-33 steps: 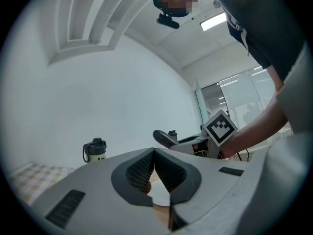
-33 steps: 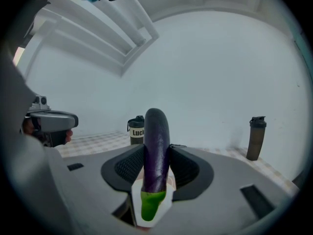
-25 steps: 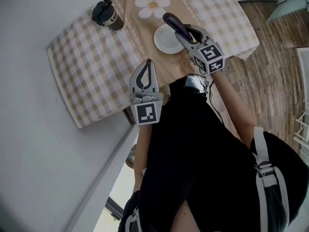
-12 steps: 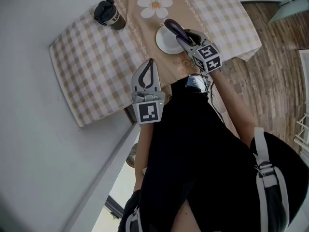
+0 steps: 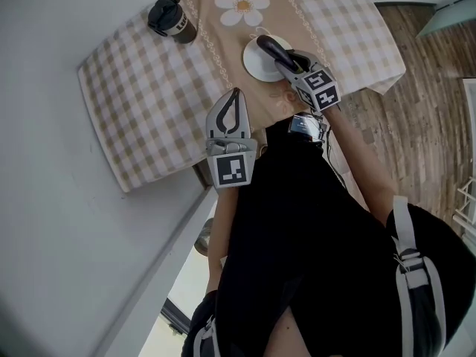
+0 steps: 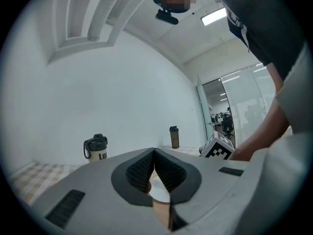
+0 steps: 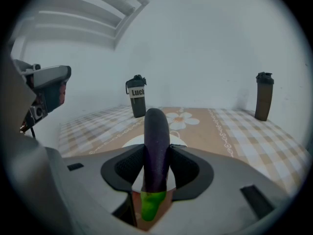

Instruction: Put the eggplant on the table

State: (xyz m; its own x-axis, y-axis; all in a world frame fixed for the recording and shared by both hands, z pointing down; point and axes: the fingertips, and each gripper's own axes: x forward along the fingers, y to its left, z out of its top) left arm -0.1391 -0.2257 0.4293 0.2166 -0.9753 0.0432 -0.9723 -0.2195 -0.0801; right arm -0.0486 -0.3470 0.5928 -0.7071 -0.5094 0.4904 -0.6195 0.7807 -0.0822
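A dark purple eggplant (image 7: pixel 156 146) with a green stem end (image 7: pixel 149 204) sits lengthwise between the pads of my right gripper (image 7: pixel 156 158), which is shut on it. In the head view the eggplant (image 5: pixel 272 48) sticks out of the right gripper (image 5: pixel 286 59) over a white plate (image 5: pixel 257 64) on the checked tablecloth (image 5: pixel 149 103). My left gripper (image 5: pixel 230 106) hovers over the table's near edge, its jaws closed together with nothing between them; its pads (image 6: pixel 142 170) meet at the tips in the left gripper view.
A dark lidded cup (image 5: pixel 169 19) stands at the table's far left, also the cup (image 7: pixel 138 102) in the right gripper view. A tall dark bottle (image 7: pixel 263 95) stands at the far right. A daisy print (image 5: pixel 244 4) lies behind the plate. Wooden floor (image 5: pixel 416 110) lies right of the table.
My right gripper has come down with the eggplant, closer to the white plate. The left gripper has stayed where it was.
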